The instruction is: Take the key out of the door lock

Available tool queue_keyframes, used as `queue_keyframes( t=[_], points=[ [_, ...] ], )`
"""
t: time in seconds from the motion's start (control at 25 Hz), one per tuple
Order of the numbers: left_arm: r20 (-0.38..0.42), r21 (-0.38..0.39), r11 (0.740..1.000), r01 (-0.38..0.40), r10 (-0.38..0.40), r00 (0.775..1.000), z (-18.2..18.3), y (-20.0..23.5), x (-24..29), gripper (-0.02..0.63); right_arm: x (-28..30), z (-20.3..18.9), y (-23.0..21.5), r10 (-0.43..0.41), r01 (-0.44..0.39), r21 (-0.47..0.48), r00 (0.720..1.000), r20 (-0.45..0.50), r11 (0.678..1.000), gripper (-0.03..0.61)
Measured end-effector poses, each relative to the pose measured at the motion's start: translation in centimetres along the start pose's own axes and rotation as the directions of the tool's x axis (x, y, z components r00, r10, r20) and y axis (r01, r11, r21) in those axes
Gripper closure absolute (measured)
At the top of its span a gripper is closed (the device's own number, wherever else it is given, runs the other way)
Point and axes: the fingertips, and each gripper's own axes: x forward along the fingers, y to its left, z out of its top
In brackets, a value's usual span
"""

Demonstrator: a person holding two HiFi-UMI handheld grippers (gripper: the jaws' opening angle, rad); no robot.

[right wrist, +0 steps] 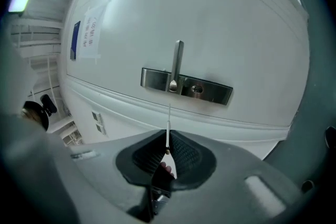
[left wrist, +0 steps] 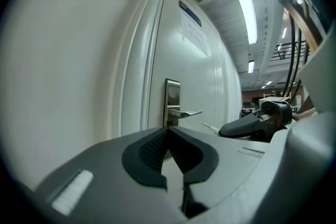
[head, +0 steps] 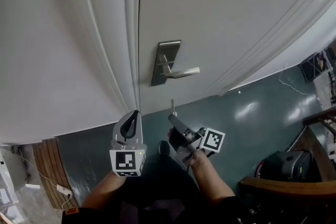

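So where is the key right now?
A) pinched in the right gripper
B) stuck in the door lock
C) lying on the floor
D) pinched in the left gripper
A: the key pokes out from between the closed jaws of the right gripper, held away from the door, and the keyhole of the lock is empty.

Grey shells on left gripper (head: 133, 114) and right gripper (head: 171, 117), black ribbed pads (left wrist: 152, 149) on the jaws. White cubes (head: 127, 161), black square markers.

Left gripper (head: 134, 115) closed, empty, right gripper (head: 172, 117) level, clamping key (head: 172, 106).
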Motion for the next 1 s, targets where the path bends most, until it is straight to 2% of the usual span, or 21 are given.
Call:
queue_keyframes(
  t=[0.2,0.32,0.68,1.0],
  points=[
    [0.001,-0.01,0.992,0.123,-0.123,0.992,-0.1,-1.4,-4.5,0.595,-3.2,-4.2,3.1,-0.009,0.011,-0.024,0.994,0.108,1.0,0.563],
    [-0.014,-0.031,0.985,0.168,-0.169,0.986,-0.2,-2.5,-6.7,0.595,-5.0,-6.2,4.3,-0.015,0.02,-0.03,0.988,0.151,0.999,0.563],
    [-0.011,-0.018,0.974,0.226,-0.227,0.974,-0.1,-8.0,-11.8,0.595,-12.3,-9.8,7.1,-0.006,0.024,-0.078,0.974,0.228,0.997,0.563],
    [-0.03,0.004,0.975,0.224,-0.223,0.974,-1.2,-17.0,-18.8,0.595,-23.2,-13.5,8.0,-0.047,0.088,-0.199,0.979,0.199,0.976,0.563]
  ],
)
